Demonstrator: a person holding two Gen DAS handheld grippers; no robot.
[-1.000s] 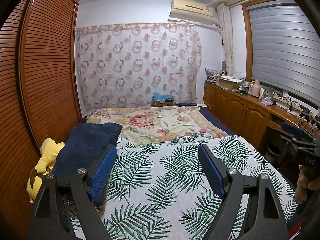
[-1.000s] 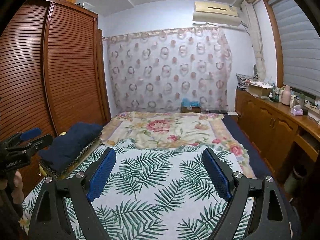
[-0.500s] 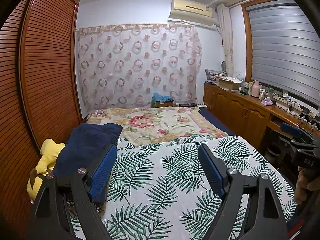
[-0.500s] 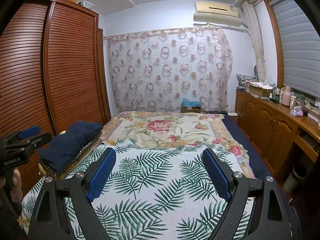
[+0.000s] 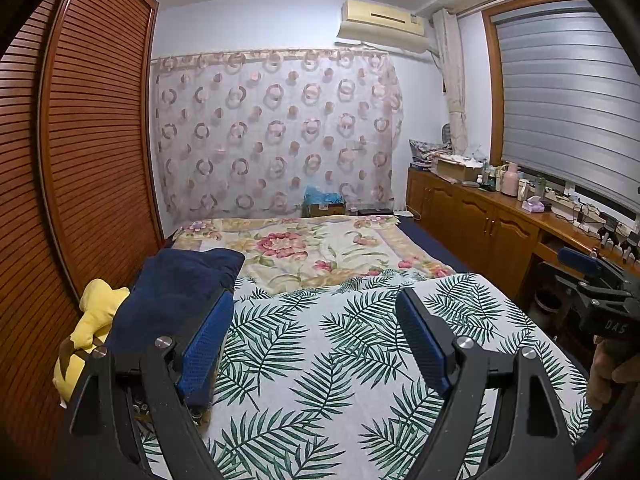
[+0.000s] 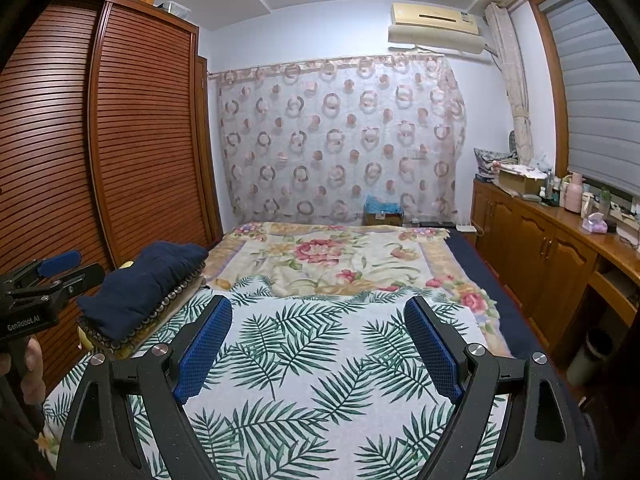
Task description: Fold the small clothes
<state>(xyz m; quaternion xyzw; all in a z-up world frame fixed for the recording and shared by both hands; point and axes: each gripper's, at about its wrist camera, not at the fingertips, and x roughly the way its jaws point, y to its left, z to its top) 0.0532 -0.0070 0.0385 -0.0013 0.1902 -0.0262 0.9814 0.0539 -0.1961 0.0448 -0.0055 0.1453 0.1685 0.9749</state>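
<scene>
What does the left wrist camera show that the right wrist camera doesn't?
Only the left wrist view shows most of the yellow plush toy beside the wardrobe, plus the right tool seen from the side at the frame's right edge.

Only the right wrist view shows the beaded mat under the navy folded cloth, a bin by the cabinets, and the left tool at its left edge.

Both share the palm-leaf sheet, floral blanket, circle-pattern curtain and air conditioner. Both tools are open and hold nothing.

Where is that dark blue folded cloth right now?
In both views the dark blue folded cloth lies at the bed's left edge, beside the wooden wardrobe, by a yellow plush toy.
</scene>
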